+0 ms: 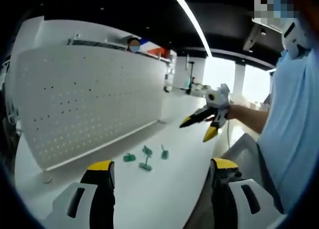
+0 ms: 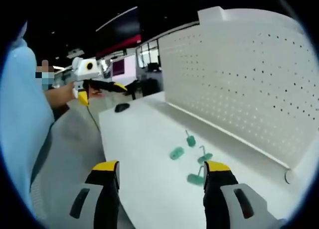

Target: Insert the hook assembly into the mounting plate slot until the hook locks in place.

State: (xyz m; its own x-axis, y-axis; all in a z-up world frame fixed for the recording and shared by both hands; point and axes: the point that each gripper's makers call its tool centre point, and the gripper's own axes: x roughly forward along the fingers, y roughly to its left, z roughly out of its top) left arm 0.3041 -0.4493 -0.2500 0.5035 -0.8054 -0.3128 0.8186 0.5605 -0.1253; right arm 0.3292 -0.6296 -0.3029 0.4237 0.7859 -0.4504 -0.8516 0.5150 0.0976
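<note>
Four green hooks (image 1: pixel 145 158) lie on the table (image 1: pixel 174 189) before the pegboard (image 1: pixel 84 104), just beyond the open, empty left gripper (image 1: pixel 162 171), nearer than the open right gripper (image 1: pixel 202 128).

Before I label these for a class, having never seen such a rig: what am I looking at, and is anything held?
A person holds a hand-held gripper in each hand, and a fisheye camera rides on each. In the left gripper view, the left gripper rises from the bottom with its yellow-tipped fingers wide apart and empty; the right gripper enters from the right, open too. The right gripper view looks along that gripper from the opposite side. On the white table lie four small green hooks, untouched. Behind them stands a white pegboard, the mounting plate. Nothing is held.
</note>
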